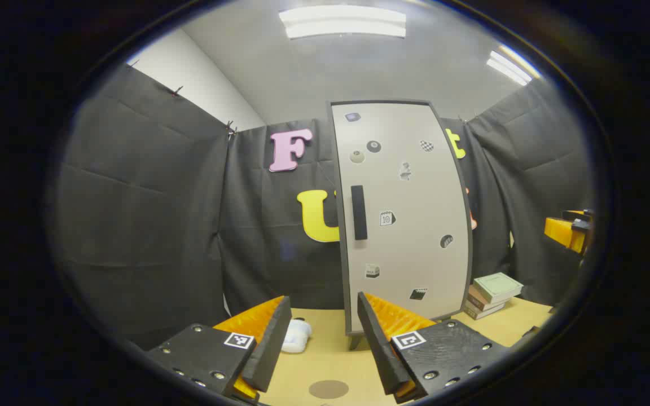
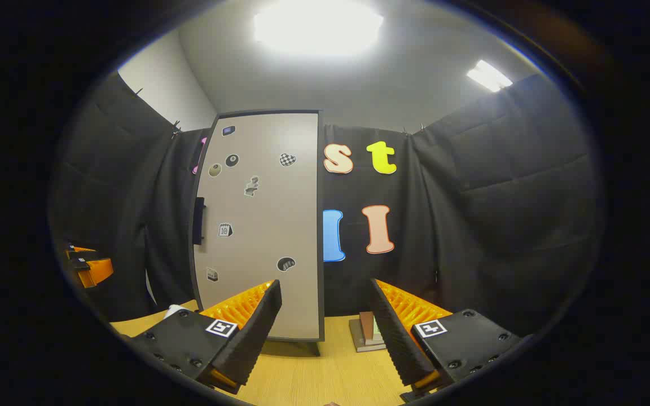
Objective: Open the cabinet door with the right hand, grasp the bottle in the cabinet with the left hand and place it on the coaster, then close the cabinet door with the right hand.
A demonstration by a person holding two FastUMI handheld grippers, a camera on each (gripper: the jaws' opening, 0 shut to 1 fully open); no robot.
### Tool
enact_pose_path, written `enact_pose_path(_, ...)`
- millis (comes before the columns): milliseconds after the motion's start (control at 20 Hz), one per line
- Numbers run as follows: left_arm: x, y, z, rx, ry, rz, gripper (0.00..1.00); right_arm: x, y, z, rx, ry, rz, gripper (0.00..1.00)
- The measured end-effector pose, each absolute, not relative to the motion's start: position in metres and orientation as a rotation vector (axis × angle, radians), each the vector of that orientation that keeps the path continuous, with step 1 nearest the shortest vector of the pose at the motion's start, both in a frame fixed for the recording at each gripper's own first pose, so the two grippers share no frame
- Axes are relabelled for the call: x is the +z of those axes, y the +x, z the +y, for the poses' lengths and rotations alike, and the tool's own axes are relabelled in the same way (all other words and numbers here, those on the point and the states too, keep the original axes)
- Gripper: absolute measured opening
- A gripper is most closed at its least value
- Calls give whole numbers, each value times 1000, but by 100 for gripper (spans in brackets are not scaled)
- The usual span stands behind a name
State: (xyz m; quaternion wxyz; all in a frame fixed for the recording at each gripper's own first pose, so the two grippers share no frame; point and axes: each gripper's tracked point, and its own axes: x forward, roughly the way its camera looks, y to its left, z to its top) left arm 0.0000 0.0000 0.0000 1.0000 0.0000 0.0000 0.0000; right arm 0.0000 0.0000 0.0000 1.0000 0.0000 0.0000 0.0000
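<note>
Both grippers are spread wide with nothing in them: the left gripper [image 1: 322, 344] hangs over the table [image 1: 330, 349] just above the round coaster [image 1: 328, 388], and the right gripper [image 2: 325, 330] faces the cabinet [image 2: 260, 225] from a bit off. The door [image 1: 404, 214] is shut, handle [image 1: 359, 212] untouched, so the bottle can't be seen. Books [image 1: 491, 294] are stacked right of the cabinet, something white [image 1: 295, 335] sits left of it.

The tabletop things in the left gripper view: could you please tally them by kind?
Cabinet: 1
Books, stacked beside the cabinet: 3
Coaster: 1
White object, kind unclear: 1
Total: 6
</note>
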Motion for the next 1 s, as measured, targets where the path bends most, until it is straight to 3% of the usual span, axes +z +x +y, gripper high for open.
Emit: enact_pose_path(1000,7,-11,-7,17,15,-6,73,-13,1,-11,9,3,40,99)
